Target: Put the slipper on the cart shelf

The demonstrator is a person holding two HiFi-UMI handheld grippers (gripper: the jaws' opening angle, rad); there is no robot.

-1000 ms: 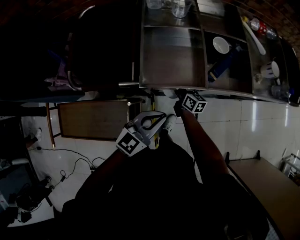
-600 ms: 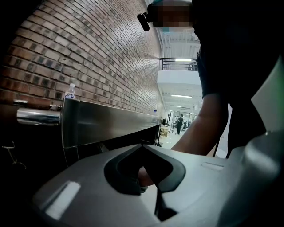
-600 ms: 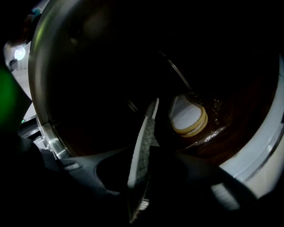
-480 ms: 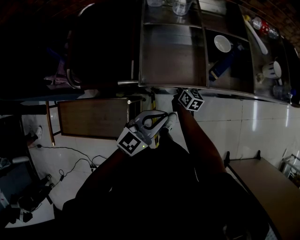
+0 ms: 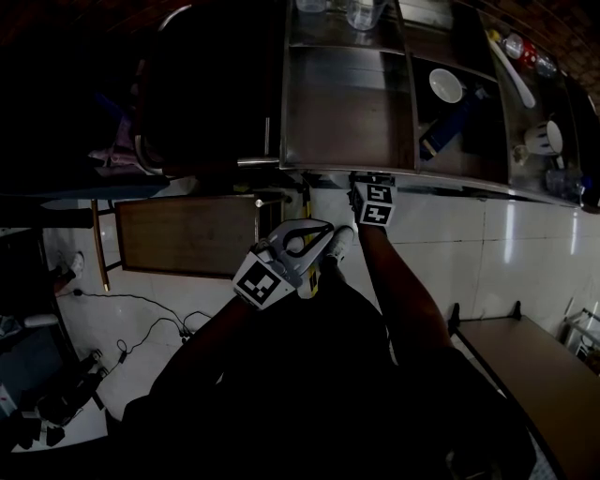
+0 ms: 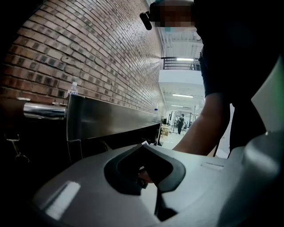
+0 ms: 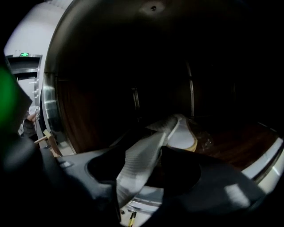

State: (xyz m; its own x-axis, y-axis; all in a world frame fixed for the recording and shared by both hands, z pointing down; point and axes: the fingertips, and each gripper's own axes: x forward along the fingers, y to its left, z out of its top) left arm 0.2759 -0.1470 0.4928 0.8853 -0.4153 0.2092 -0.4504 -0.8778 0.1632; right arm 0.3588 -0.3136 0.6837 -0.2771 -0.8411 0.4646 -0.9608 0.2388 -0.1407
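1. Cart (image 5: pixel 337 169): a steel unit across the upper part of the head view, largest item present. The right gripper view looks into its lower level, where a brown cart shelf (image 7: pixel 242 148) runs across the lower right of the frame under a dark steel roof.

2. Slipper (image 7: pixel 184 135): pale, lying just right of centre in the right gripper view. It appears to rest on the shelf edge, toe end inward. Its grey strap (image 7: pixel 140 166) trails back toward the camera.

3. Right gripper (image 7: pixel 153 155): jaws have just been opening and stand wide. The strap lies between them, but the pads do not press on it. Judgement: the release is in hand and placement is nearly complete.

4. Recommended handling: draw the gripper straight back along the strap's line with the jaws kept wide, so that neither pad snags the strap and drags the slipper off the shelf lip. Keep low enough to clear the steel edge above. Confirm the sole sits fully on the shelf before leaving.

5. Left gripper (image 6: pixel 143 146): held beside the cart, jaw tips meeting, nothing gripped as far as the view shows.

6. Containers, upper head view:
- Centre compartment (image 5: pixel 347 108) of the cart top looks bare.
- The compartment to its right holds a white bowl (image 5: pixel 447 86), contents not discernible, and a blue item (image 5: pixel 438 133).
- Clear glasses (image 5: pixel 361 13) stand at the top edge.
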